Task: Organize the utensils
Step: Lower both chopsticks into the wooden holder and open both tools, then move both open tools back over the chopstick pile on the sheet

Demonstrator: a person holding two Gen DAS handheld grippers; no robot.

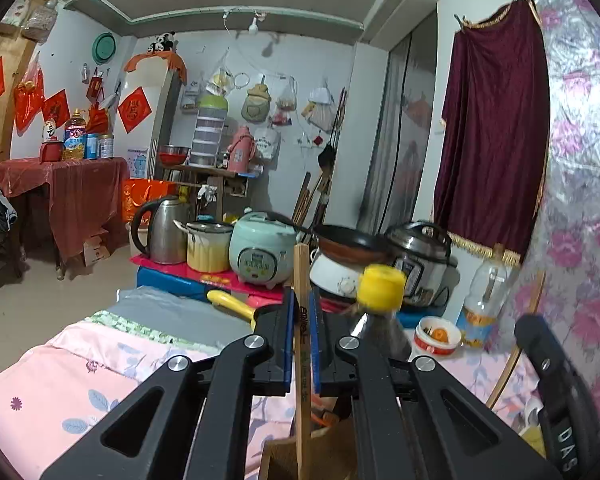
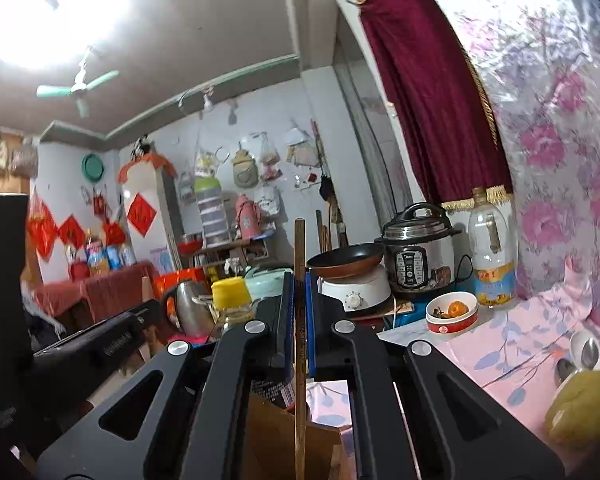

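Observation:
In the left wrist view my left gripper (image 1: pixel 302 312) is shut on a flat wooden chopstick (image 1: pixel 301 268) with dark print, held upright. Its lower end drops toward a brown box (image 1: pixel 284 456) under the jaws. In the right wrist view my right gripper (image 2: pixel 299 292) is shut on a thinner, darker wooden chopstick (image 2: pixel 299 240), also upright over the same brown box (image 2: pixel 276 440). The two grippers are side by side: the right one's black body (image 1: pixel 556 400) shows at the left view's right edge. Metal spoons (image 2: pixel 584 354) lie on the pink floral tablecloth (image 2: pixel 512 344) to the right.
A yellow-capped bottle (image 1: pixel 380 284) stands just beyond the grippers. A red-and-white bowl (image 2: pixel 452 312) and an oil bottle (image 2: pixel 494 256) stand by the floral wall. A kettle (image 1: pixel 160 232), rice cooker (image 1: pixel 260 252), pan (image 1: pixel 352 240) and pressure cooker (image 2: pixel 416 252) crowd the far side. A yellow object (image 2: pixel 580 408) lies at right.

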